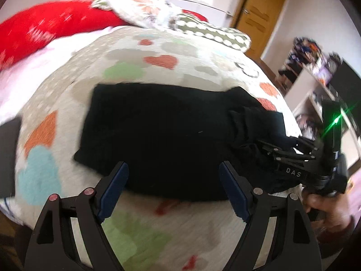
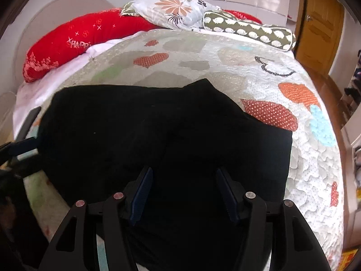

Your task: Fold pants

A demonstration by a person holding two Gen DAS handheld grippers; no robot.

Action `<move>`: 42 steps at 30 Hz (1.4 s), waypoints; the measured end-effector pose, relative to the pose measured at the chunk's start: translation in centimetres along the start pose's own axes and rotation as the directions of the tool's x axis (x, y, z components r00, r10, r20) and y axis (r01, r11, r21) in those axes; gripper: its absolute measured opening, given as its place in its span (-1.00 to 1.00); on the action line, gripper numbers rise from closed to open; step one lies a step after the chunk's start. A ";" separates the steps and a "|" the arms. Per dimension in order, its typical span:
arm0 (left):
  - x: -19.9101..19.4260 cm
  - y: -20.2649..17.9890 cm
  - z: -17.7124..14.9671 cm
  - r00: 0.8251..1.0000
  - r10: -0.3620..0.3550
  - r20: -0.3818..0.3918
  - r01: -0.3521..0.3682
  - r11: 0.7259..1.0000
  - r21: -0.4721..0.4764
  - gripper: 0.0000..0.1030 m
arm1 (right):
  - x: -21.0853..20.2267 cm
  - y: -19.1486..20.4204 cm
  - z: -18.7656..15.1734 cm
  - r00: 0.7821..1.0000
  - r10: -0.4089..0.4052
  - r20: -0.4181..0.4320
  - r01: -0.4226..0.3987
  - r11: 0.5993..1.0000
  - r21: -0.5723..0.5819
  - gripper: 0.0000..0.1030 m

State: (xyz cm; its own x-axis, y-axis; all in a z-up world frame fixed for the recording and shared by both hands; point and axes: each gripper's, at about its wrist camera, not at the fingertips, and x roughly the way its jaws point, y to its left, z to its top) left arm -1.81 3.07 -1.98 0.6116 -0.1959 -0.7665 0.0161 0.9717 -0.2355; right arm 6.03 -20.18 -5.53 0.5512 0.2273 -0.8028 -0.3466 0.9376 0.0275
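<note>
Black pants lie folded flat on the heart-patterned bedspread. My left gripper is open, its fingertips over the pants' near edge. My right gripper is open above the pants, nothing between its pads. In the left wrist view the right gripper shows at the right, its fingers against the bunched right end of the pants; whether it touches the cloth I cannot tell. The left gripper's finger shows at the left edge of the right wrist view.
Pillows lie at the head of the bed: a red one, a floral one and a green dotted bolster. A wooden door stands at the back right. Shelves stand to the right of the bed.
</note>
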 end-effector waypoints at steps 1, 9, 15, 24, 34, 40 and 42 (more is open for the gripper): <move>-0.3 0.9 -0.3 1.000 -0.005 -0.001 0.005 0.999 -0.033 0.60 | -0.5 -0.1 0.3 1.000 0.011 0.005 -0.011 1.000 0.013 0.14; -1.6 7.3 -2.4 0.999 0.010 0.035 0.001 0.951 -0.308 0.62 | -1.8 4.5 5.1 0.969 0.233 0.079 -0.227 0.971 -0.078 0.35; -0.4 9.1 -2.6 0.999 0.019 0.036 -0.003 0.922 -0.386 0.63 | 0.9 11.4 9.2 0.953 0.304 0.023 -0.288 0.923 -0.256 0.43; 1.7 9.0 -1.7 0.998 0.008 0.063 0.017 0.924 -0.383 0.82 | 7.8 19.5 11.5 0.961 0.257 -0.101 -0.274 0.840 -0.468 0.48; 1.7 9.2 -0.7 0.987 -0.044 0.153 0.100 0.919 -0.382 0.31 | 9.4 17.7 12.4 0.902 0.414 -0.120 -0.431 0.851 -0.301 -0.24; -2.8 5.0 1.6 0.959 -0.071 0.274 0.137 0.964 -0.230 -0.43 | 1.5 10.4 14.0 0.846 0.529 0.068 -0.509 0.839 -0.193 -0.58; -4.7 2.0 2.5 0.940 -0.113 0.322 0.162 0.978 -0.132 -0.43 | -1.7 6.8 13.7 0.833 0.531 0.154 -0.509 0.846 -0.161 -0.60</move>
State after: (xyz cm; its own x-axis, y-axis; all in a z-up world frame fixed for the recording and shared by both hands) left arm -2.66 6.25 2.60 0.8276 -0.2513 -0.5019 0.0105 0.9009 -0.4338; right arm 13.15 -10.62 4.15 0.3924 0.7275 -0.5629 -0.6958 0.6350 0.3357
